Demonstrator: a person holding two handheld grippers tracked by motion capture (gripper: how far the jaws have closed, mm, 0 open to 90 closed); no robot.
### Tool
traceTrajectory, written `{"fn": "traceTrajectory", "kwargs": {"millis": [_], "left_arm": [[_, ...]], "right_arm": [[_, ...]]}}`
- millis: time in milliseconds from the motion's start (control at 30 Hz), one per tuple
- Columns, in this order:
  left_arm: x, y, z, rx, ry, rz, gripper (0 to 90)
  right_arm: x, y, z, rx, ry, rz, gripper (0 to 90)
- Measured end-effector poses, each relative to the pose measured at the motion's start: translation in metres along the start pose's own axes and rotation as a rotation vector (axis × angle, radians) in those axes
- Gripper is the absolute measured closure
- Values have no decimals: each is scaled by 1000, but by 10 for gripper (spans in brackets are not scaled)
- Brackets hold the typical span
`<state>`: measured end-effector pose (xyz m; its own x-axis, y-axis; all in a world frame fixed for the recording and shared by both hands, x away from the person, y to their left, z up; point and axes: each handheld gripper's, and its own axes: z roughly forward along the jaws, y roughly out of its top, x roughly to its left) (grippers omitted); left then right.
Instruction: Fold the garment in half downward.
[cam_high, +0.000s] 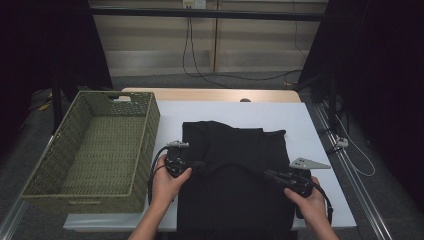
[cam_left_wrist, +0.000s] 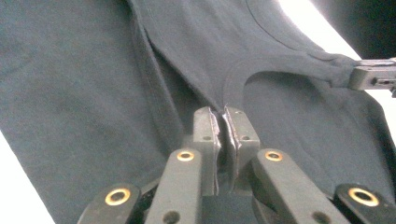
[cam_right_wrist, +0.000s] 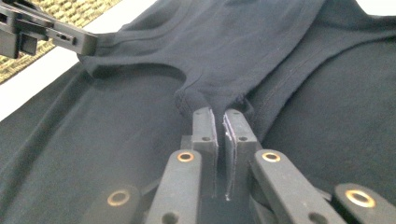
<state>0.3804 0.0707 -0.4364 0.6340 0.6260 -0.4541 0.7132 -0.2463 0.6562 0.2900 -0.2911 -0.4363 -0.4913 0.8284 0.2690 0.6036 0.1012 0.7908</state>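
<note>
Forearms are coming in from the bottom of the high view, each hand carrying a gripper over a black T-shirt (cam_high: 232, 165) that is lying on the white tabletop (cam_high: 320, 130), near the front edge and just right of the woven basket (cam_high: 95, 145). Left gripper (cam_high: 202, 163) is pinching the shirt's folded edge at its left side, and its own view is showing the fingers (cam_left_wrist: 208, 128) pressed nearly together with a thin ridge of dark cloth caught between them. Right gripper (cam_high: 267, 174) is doing the same on the other side; in its view the fingers (cam_right_wrist: 205, 126) are clamping a bunched seam, with the fabric puckering just above the tips.

Both grips are sitting at matching points across the garment, likely so the cloth is staying taut and level between them while a fold is being carried over. The curved hem is stretching between the two tools, which suits that reading. Basket placement beside the shirt is suggesting it is waiting as the destination once folding is done.
</note>
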Motion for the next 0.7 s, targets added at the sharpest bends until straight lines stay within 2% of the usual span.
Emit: {"fn": "traceTrajectory", "kwargs": {"millis": [167, 200, 233, 300, 400, 467, 500, 667, 700], "left_arm": [[-4, -2, 2, 4, -17, -12, 825], [-6, -1, 2, -5, -12, -20, 827], [-7, -1, 2, 8, -32, -20, 830], [-8, 1, 1, -11, -29, 0, 834], [-12, 4, -7, -20, -31, 0, 837], [-14, 4, -9, -20, -36, 16, 837], [-15, 3, -11, -22, -36, 9, 837], [-17, -10, -13, 25, -46, 1, 837], [-17, -12, -13, 32, -44, -3, 838]], "right_arm": [[0, -3, 5, 50, 7, -10, 850], [0, -3, 5, 44, 7, -17, 851], [0, -2, 4, 41, 8, -7, 851], [1, 0, 0, 19, 3, 4, 853], [1, 3, -6, -25, 9, 6, 853], [3, 2, -11, -27, 11, 0, 853], [4, 0, -13, -20, 18, -2, 853], [8, -9, -21, -1, 33, -19, 849], [9, -11, -21, 16, 37, -21, 845]]}}
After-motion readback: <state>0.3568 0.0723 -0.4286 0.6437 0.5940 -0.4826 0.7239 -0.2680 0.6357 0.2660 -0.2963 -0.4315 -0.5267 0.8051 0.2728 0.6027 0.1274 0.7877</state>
